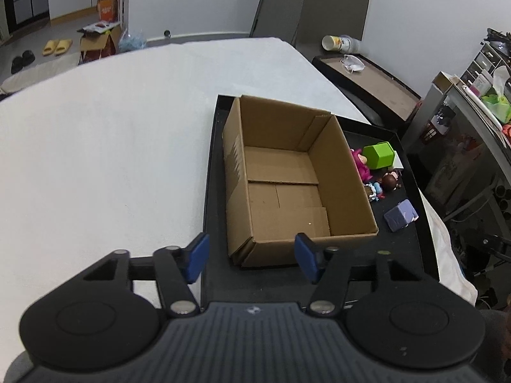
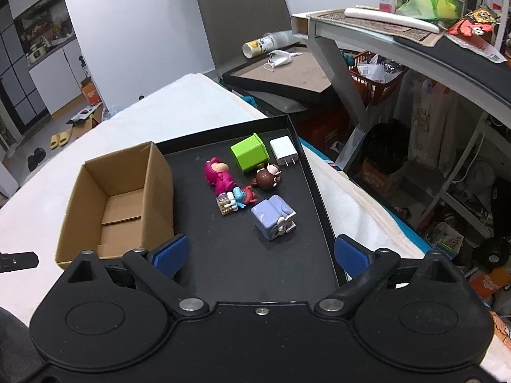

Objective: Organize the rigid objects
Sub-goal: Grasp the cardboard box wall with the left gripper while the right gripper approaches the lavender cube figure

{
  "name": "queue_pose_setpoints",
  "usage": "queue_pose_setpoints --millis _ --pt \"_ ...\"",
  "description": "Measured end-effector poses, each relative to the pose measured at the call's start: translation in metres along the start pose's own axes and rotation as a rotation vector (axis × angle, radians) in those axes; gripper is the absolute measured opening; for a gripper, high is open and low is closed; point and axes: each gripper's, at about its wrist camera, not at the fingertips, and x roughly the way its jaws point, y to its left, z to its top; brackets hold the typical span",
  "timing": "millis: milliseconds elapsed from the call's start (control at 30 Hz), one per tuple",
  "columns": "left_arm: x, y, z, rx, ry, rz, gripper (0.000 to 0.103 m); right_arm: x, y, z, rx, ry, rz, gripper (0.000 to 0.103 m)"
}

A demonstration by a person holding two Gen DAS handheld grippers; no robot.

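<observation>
An open, empty cardboard box [image 1: 287, 178] stands on a black tray [image 1: 412, 249]; it also shows in the right wrist view [image 2: 127, 191] on the tray [image 2: 242, 274]. Right of the box lie a green block [image 2: 249, 156], a white charger [image 2: 283, 152], a pink figure [image 2: 218, 175], a brown figure [image 2: 267, 178], a small blue figure [image 2: 238, 199] and a lilac cube [image 2: 273, 217]. My left gripper [image 1: 252, 258] is open, empty, near the box's front wall. My right gripper [image 2: 260, 255] is open, empty, short of the lilac cube.
The tray sits on a white-covered table [image 1: 111, 146]. A chair [image 2: 242, 25] with a flat tray, a cup and a mask stands behind. A cluttered desk [image 2: 415, 38] and a red basket [image 2: 373, 76] are to the right.
</observation>
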Motion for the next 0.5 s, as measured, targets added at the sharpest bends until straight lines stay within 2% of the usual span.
queue_pose_setpoints --millis 133,333,500 --pt "0.010 0.001 0.002 -0.014 0.015 0.002 0.051 0.019 -0.002 0.005 -0.015 0.035 -0.013 0.087" --pt "0.024 0.005 0.007 -0.077 0.040 -0.004 0.040 0.044 -0.002 0.011 -0.048 0.080 -0.031 0.085" --pt "0.034 0.006 0.011 -0.101 0.058 0.023 0.032 0.062 -0.002 0.016 -0.067 0.107 -0.047 0.085"
